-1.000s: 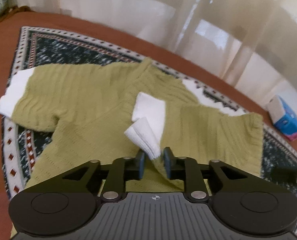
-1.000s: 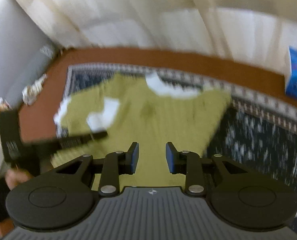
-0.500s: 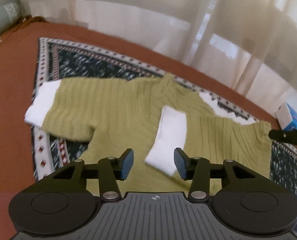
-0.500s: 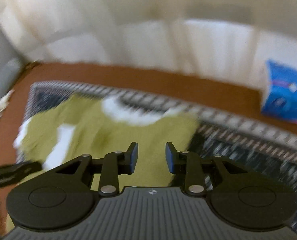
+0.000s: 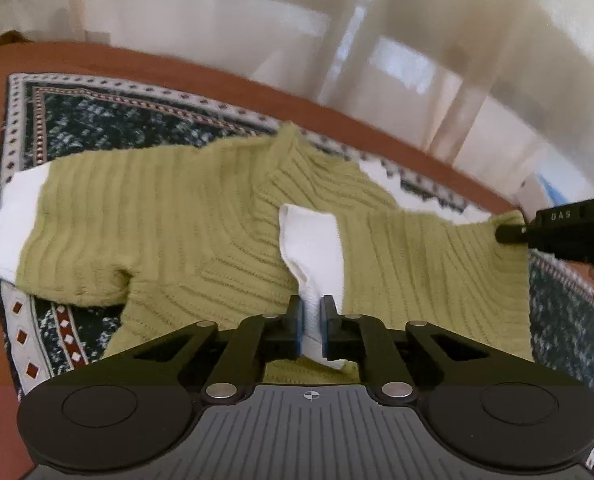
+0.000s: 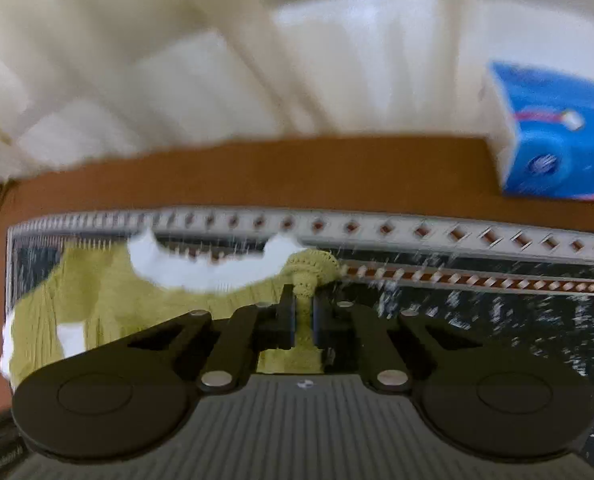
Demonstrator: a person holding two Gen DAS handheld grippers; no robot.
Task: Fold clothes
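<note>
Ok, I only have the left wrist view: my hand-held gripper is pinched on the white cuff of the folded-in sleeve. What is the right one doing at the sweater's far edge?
Observer: The right hand-held gripper is shut on a bunched fold of the green sweater, at the corner beside the white collar.
Operator: Is that corner flat on the patterned rug?
Observer: No, the pinched knit stands up in a puckered knob above the fingertips, with the patterned rug behind it.
Operator: Anything nearby to watch for?
Observer: A blue tissue box sits on the brown surface beyond the rug's border, apart from the sweater.
</note>
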